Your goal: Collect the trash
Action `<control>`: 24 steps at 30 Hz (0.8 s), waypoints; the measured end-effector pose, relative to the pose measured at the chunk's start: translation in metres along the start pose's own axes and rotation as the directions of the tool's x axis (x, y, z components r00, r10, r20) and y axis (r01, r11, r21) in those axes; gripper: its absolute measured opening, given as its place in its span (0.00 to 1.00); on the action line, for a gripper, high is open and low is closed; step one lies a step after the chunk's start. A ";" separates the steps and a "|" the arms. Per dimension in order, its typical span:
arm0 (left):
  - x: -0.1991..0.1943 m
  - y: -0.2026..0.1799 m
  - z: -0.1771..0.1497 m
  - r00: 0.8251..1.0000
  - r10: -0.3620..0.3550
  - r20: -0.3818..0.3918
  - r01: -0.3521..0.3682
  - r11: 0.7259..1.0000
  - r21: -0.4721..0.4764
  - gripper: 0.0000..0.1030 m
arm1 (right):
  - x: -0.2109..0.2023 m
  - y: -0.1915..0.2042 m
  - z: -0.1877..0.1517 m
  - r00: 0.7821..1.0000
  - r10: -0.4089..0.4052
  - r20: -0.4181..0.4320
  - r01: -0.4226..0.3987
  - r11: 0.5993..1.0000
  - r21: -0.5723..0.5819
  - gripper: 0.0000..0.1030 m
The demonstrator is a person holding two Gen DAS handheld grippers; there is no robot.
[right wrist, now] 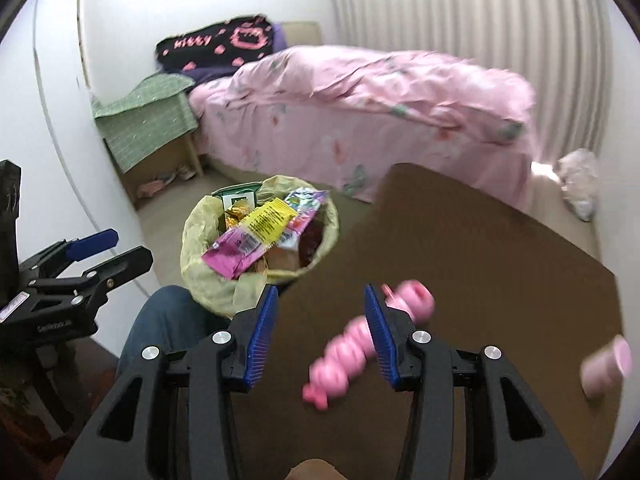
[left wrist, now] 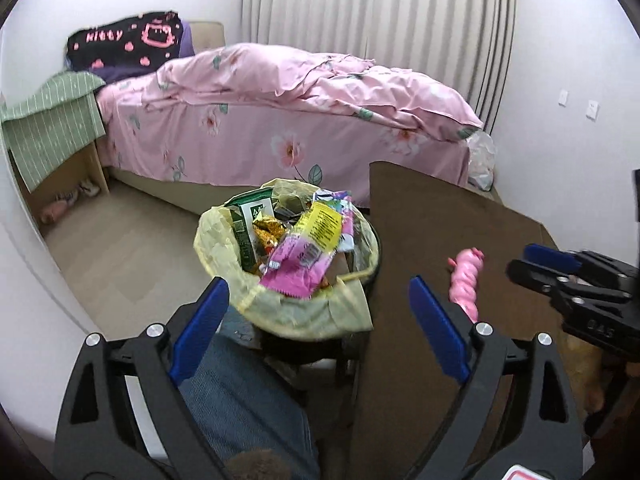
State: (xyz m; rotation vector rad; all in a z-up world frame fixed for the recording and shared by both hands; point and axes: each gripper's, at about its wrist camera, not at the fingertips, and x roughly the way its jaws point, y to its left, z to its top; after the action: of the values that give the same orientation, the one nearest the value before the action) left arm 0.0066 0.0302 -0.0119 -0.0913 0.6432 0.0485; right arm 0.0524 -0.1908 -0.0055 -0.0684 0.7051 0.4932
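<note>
— Right gripper (right wrist: 320,336): jaws parted to a moderate gap, nothing between them. Left gripper (left wrist: 316,328): jaws spread wide, also holding nothing.

— And the trash to collect?

— Pink twisted wrapper (right wrist: 360,344) lying on the brown counter (right wrist: 500,248), just outside the right gripper's right-hand jaw, partly hidden behind it. Blurred in that view, so cannot tell whether touching the pad. Sharper from the left wrist: same wrapper (left wrist: 466,284), flat on the counter, beyond and right of the left gripper's right-hand jaw.

— Best way to take it?

— Probably shift the right gripper rightward until the wrapper sits between the pads, then close across the narrow twisted middle, not the flared end. Low approach, pads near the counter, since flat and light and likely to slide away if nudged.

— Destination?

— Lined trash bin (right wrist: 260,240), ahead and left of the right gripper's jaws, beside the counter edge, already heaped with snack packets (right wrist: 256,236). Worth releasing over the centre, as the pile looks close to the rim and a light wrapper could slip off.

— Anything else?

— Pink cylinder (right wrist: 608,368) far right of the jaws, too blurred to name. Left gripper best kept clear, above the bin.
</note>
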 end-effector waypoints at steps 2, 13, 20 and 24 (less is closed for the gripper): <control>-0.014 -0.006 -0.006 1.000 0.003 -0.004 -0.003 1.000 0.005 0.84 | -0.019 0.002 -0.010 1.000 -0.023 0.018 0.023 1.000 0.014 0.41; -0.063 -0.017 -0.020 0.998 0.038 0.046 -0.040 0.998 0.038 0.84 | -0.066 0.033 -0.045 0.994 -0.096 0.057 0.093 0.994 0.052 0.41; -0.066 -0.012 -0.020 0.998 0.039 0.049 -0.041 0.999 0.028 0.84 | -0.067 0.040 -0.048 0.994 -0.092 0.055 0.090 0.995 0.042 0.41; -0.064 -0.013 -0.020 0.998 0.037 0.044 -0.038 0.999 0.034 0.84 | -0.066 0.042 -0.049 0.995 -0.087 0.055 0.085 0.996 0.036 0.41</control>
State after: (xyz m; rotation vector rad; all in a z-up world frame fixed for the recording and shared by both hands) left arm -0.0558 0.0139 0.0115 -0.0447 0.6021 0.0752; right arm -0.0394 -0.1915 0.0037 -0.0528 0.6526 0.3990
